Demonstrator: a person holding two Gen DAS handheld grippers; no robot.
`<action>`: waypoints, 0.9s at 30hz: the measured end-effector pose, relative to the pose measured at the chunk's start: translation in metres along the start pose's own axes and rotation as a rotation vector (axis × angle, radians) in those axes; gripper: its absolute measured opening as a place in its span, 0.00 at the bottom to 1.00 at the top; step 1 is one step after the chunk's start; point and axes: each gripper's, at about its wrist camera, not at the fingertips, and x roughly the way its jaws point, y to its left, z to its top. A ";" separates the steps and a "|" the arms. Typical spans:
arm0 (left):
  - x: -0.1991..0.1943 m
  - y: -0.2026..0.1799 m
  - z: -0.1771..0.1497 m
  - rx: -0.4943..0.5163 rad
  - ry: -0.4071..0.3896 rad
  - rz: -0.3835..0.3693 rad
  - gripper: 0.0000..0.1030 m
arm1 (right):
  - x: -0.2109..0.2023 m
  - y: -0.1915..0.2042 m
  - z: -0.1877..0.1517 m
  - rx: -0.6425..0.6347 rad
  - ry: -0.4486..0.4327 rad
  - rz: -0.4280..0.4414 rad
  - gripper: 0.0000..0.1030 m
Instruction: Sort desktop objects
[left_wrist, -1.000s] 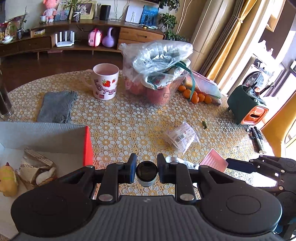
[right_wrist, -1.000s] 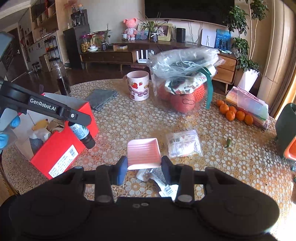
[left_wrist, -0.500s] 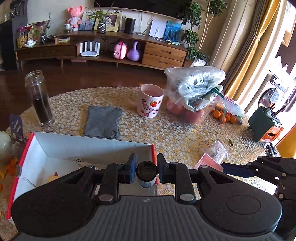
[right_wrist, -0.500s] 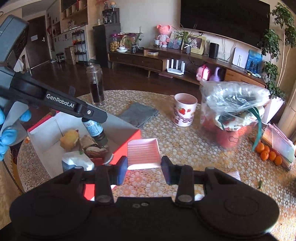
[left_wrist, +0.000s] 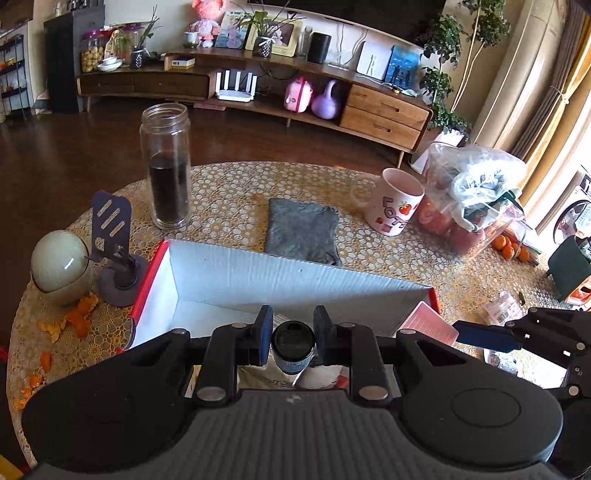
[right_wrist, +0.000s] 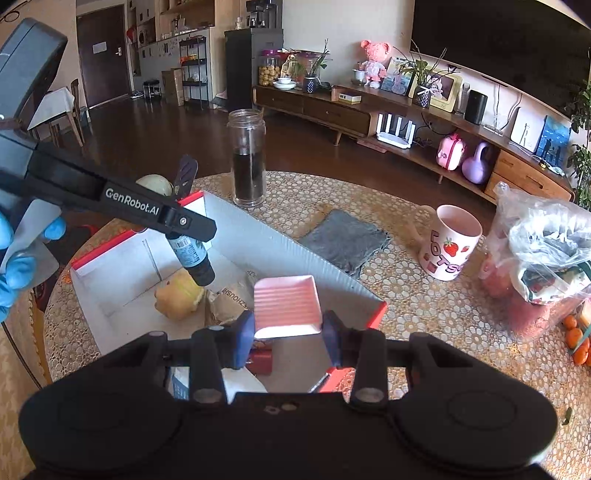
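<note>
The left tool (left_wrist: 292, 338) is clamped on a small dark bottle (left_wrist: 293, 343), which sits low in the centre of the left wrist view with its black cap facing the camera. In the right wrist view the same bottle (right_wrist: 192, 256) appears left of centre, its long axis slanting down and to the right, cap end lowest, hanging over the open red-edged box (right_wrist: 325, 275). Whether the cap touches the yellow object (right_wrist: 177, 297) beneath it is hard to judge from here.

The right tool (right_wrist: 290, 334) grips a pink ridged tray (right_wrist: 286, 304) by its two side edges, flat face up, its ridges running left to right across the frame; it hovers at lower centre above the box's near right part. In the left wrist view the tray (left_wrist: 428, 325) shows at lower right, by the box's corner.

Behind the box on the desk (right_wrist: 424, 306) lie a grey cloth (right_wrist: 345, 242), a strawberry mug (right_wrist: 450, 247) and a tall glass jar (right_wrist: 248, 162).
</note>
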 end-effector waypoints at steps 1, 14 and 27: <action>0.003 0.004 -0.001 -0.004 0.003 0.006 0.22 | 0.005 0.002 0.002 0.005 0.004 -0.001 0.38; 0.042 0.031 -0.004 -0.003 -0.002 0.070 0.22 | 0.065 0.016 0.004 -0.014 0.110 -0.020 0.38; 0.075 0.037 -0.011 -0.008 0.057 0.092 0.22 | 0.089 0.029 -0.002 -0.051 0.172 -0.013 0.38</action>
